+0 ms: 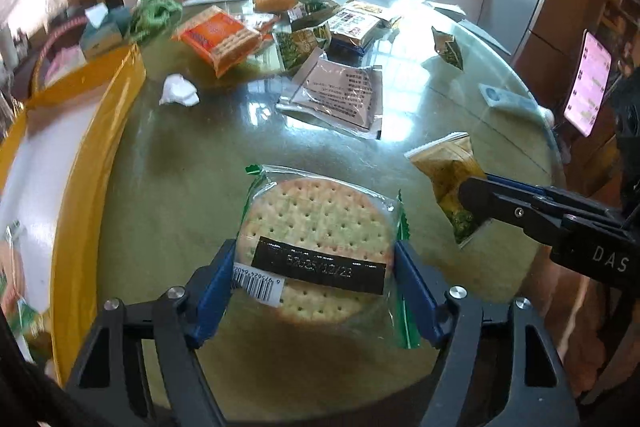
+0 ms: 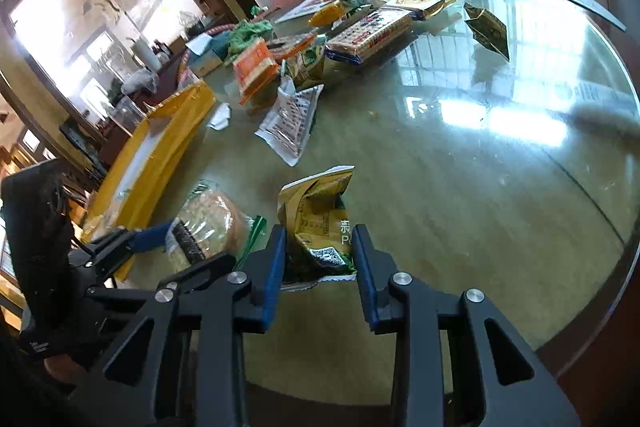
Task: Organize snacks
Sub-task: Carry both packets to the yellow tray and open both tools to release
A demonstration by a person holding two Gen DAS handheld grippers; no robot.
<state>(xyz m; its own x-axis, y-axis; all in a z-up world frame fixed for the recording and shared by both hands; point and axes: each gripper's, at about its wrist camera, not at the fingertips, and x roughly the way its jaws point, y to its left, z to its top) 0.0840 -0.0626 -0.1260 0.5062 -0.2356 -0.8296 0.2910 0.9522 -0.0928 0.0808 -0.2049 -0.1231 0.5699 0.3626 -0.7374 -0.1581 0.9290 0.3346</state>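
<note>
Little is sorted yet: most snacks point(image 1: 224, 39) lie scattered on the glass table point(image 1: 420, 99), the yellow tray point(image 1: 92, 131) mostly bare. The left gripper point(image 1: 316, 281) brackets the round cracker pack point(image 1: 316, 239), jaws apart; the right gripper point(image 2: 320, 259) straddles the green-yellow bag point(image 2: 320, 223), whether pinching I cannot tell

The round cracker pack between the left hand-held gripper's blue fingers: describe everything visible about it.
The round cracker pack is a clear plastic wrapper with green printed ends, holding a pale, hole-dotted round cracker. A black date strip and a white barcode label cross its top. It lies flat on the glossy table, near the yellow tray. The left hand-held gripper straddles it, fingers at its sides; firm contact is unclear.
</note>
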